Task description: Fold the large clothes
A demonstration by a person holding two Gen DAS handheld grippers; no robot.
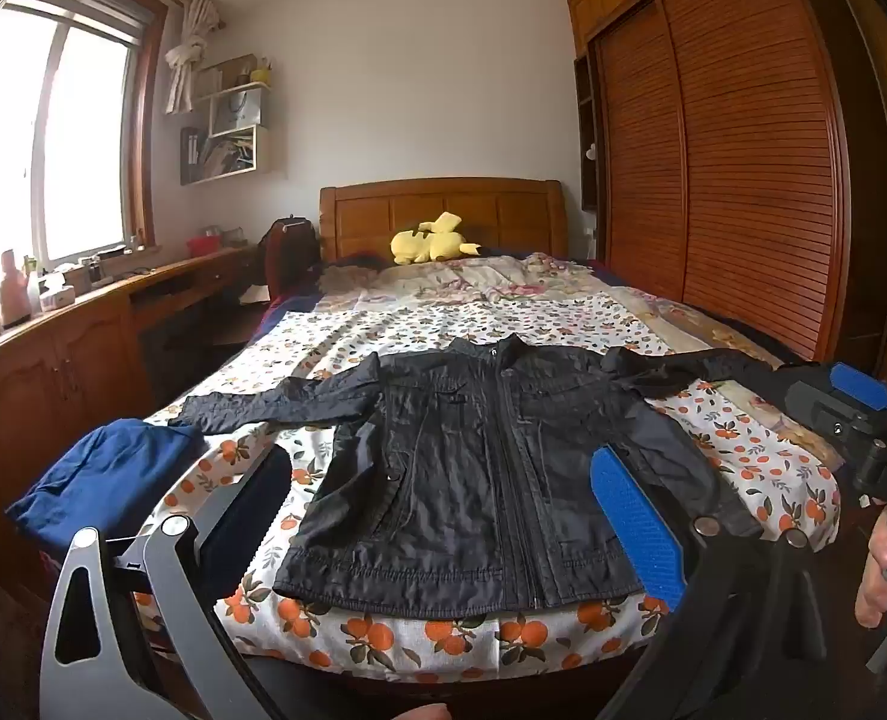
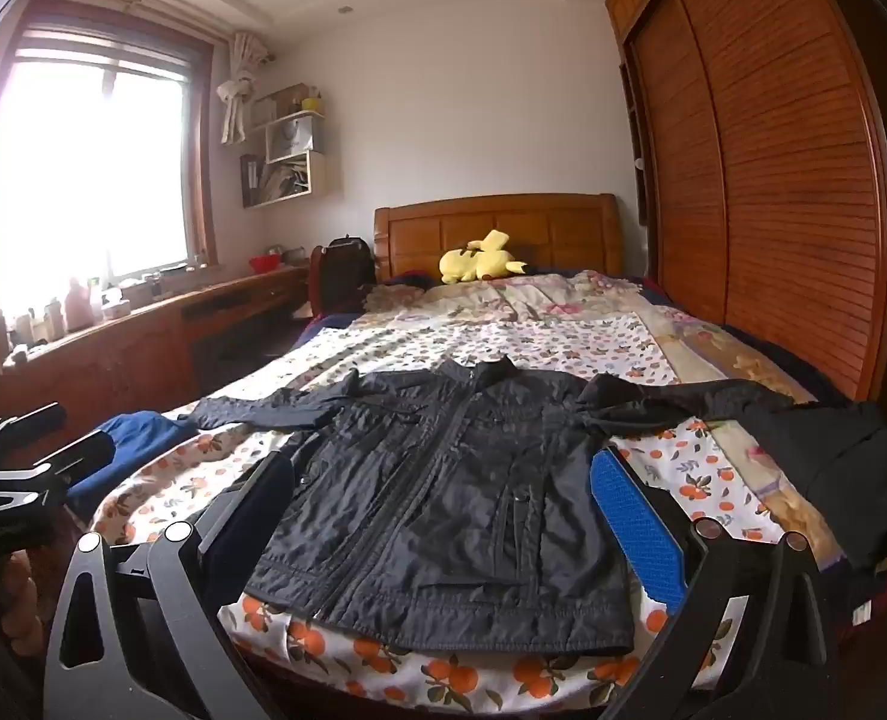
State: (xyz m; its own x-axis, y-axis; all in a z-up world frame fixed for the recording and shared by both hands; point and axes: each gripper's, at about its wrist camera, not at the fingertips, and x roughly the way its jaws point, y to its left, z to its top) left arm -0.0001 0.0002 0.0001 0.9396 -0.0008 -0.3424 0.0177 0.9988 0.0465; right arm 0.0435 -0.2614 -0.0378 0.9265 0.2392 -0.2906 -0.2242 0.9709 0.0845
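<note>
A black zip jacket (image 1: 479, 468) lies flat, front up, on the bed with both sleeves spread out sideways; it also shows in the right wrist view (image 2: 443, 498). My left gripper (image 1: 443, 480) is open and empty, held above the foot of the bed, short of the jacket's hem. My right gripper (image 2: 443, 480) is open and empty, also held short of the hem. In the left wrist view the right gripper's body (image 1: 863, 420) shows at the right edge. In the right wrist view the left gripper's body (image 2: 17, 468) shows at the left edge.
The bed has an orange-print sheet (image 1: 383, 636). A folded blue garment (image 1: 101, 480) lies at the bed's left corner. A dark garment (image 2: 845, 468) lies at its right edge. A yellow plush toy (image 1: 431, 240) sits by the headboard. A desk (image 1: 83, 324) runs left, a wardrobe (image 1: 743, 150) right.
</note>
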